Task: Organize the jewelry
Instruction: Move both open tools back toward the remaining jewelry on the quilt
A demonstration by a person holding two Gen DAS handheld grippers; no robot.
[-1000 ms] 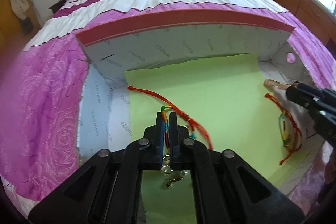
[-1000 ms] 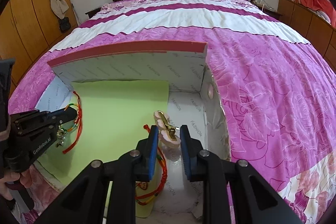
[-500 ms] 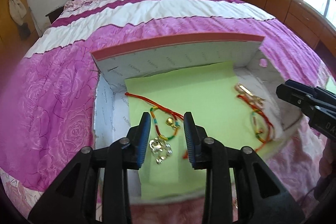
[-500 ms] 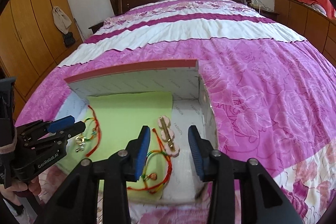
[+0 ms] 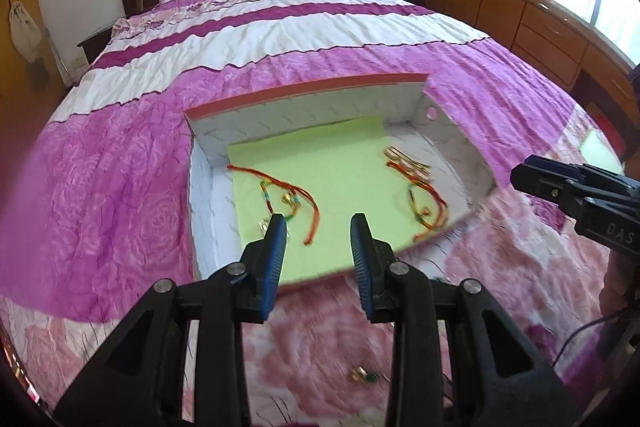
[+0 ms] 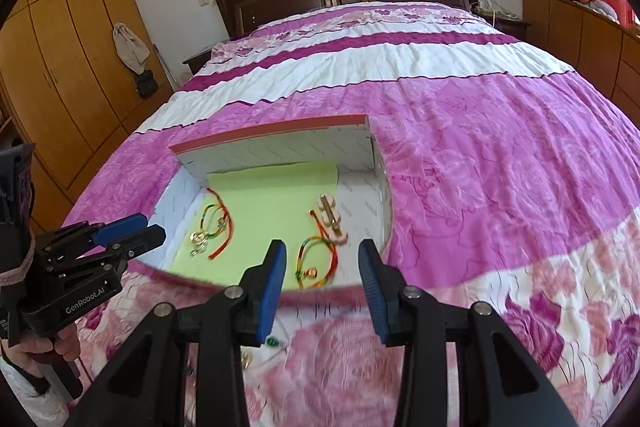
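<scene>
We now hold both grippers back from the box (image 5: 304, 95), above the bed (image 5: 120, 187) at its near edge, where a second ago they were low inside it. The left gripper (image 5: 319, 227) was clamped on the red cord bracelet (image 5: 292, 193) then; now its fingers stand wide apart with nothing between them, and the bracelet lies loose on the left of the green paper (image 5: 344, 163) with its small silver charm beside it. The right gripper (image 6: 322, 259) has also let go: its fingers are apart and empty, and the pink hair clip (image 6: 331, 219) rests at the right edge of the paper, touching the second cord bracelet (image 6: 316, 261), which lies just in front of it. So we judge that these pieces are placed and this step is closed. Work remains, though: small loose items, a gold piece with a green bead (image 5: 364, 374), sit on the bed cover below the left gripper, outside the box, and the right wrist view shows similar bits (image 6: 273, 341) near its fingers. Those look like our next pickups, and being tiny on soft fabric, they could sink away from a grip.
</scene>
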